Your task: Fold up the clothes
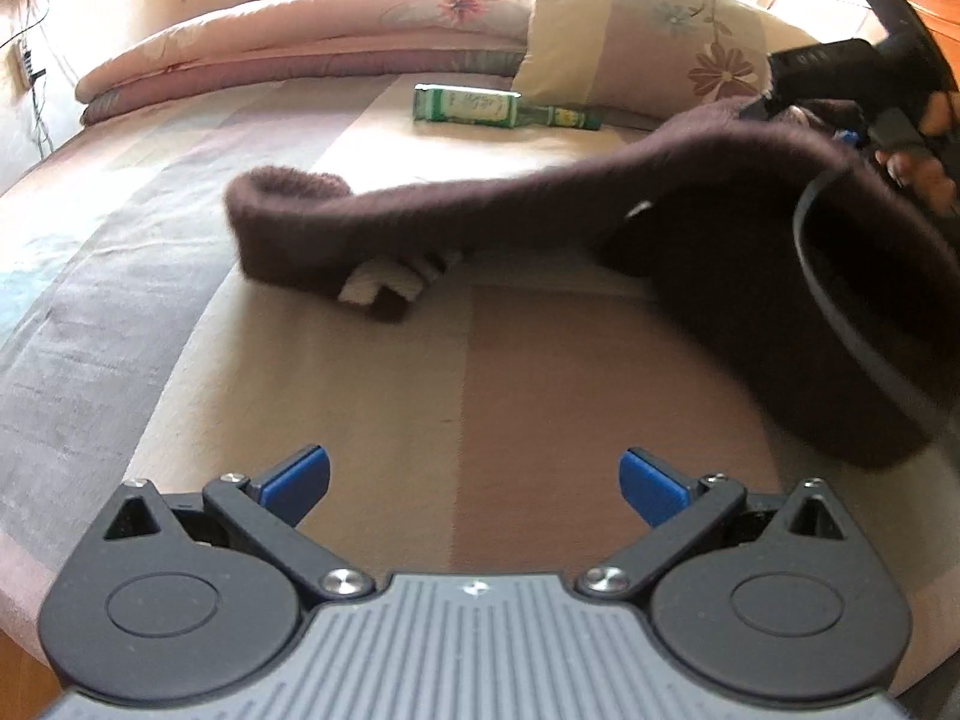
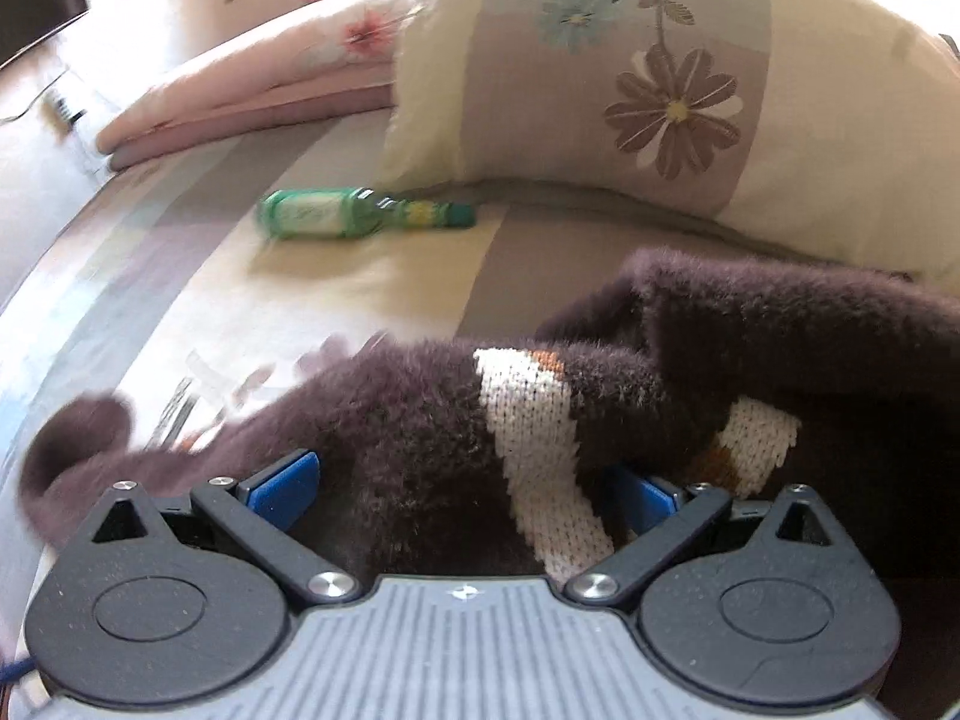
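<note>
At the left of the bed (image 1: 180, 192) we see a dark brown fuzzy sweater (image 1: 480, 204) ending in a rolled sleeve, while our left gripper (image 1: 474, 483) hovers over bare sheet near the front edge, jaws wide and empty. Toward the right the sweater rises off the bed, lifted by our right gripper (image 2: 462, 489); its jaws look wide with the knit bunched between them, though we cannot tell whether they truly pinch it. We judge the fold barely begun: the garment is heaped, not flattened, and every fold is left. The striped sheet carries a green bottle (image 1: 504, 108) lying mid-bed, a folded quilt (image 1: 300, 36) along the far edge, and a flowered pillow (image 2: 630, 72) at the far right corner.
</note>
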The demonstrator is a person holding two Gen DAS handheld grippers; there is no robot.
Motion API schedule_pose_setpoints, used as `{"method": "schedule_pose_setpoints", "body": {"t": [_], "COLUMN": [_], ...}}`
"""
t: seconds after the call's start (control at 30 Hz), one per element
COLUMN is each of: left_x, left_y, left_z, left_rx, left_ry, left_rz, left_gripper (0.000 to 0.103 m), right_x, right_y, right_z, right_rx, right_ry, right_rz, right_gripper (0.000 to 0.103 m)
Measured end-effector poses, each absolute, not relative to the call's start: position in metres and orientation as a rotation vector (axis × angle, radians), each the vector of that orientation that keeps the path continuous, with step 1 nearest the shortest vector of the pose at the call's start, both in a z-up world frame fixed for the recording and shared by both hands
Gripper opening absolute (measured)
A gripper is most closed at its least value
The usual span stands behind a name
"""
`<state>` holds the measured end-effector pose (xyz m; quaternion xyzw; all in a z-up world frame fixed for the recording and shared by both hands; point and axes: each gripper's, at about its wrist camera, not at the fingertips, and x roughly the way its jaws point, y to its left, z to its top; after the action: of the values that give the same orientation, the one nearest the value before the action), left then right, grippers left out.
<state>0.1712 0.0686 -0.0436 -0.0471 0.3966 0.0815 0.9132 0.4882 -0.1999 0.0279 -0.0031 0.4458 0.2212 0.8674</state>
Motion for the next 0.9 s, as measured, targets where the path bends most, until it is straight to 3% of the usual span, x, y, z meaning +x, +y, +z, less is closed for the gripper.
{"method": "schedule_pose_setpoints", "body": {"t": [0.2,0.43,0.63,0.9], "left_x": [0.164,0.156,0.156,0.183], "left_y": [0.077,0.072,0.043,-0.015], "left_z": [-0.042,-0.037,-0.026,-0.019], "left_rx": [-0.117,-0.131,-0.059,0.003], "left_ry": [0.802,0.795,0.802,0.878], "left_rz": [0.177,0.138,0.013,-0.222], "left_gripper": [0.102,0.102,0.102,0.102], "right_x": [0.485,0.382,0.315,0.317], "right_y": [-0.209,-0.244,-0.314,-0.409], "right_z": [0.039,0.07,0.037,-0.011], "right_rx": [0.062,-0.012,-0.05,0.138], "right_ry": [0.927,0.873,0.931,1.008], "right_rz": [0.508,0.63,0.513,0.34], "right_gripper": [0.103,0.103,0.103,0.103]}}
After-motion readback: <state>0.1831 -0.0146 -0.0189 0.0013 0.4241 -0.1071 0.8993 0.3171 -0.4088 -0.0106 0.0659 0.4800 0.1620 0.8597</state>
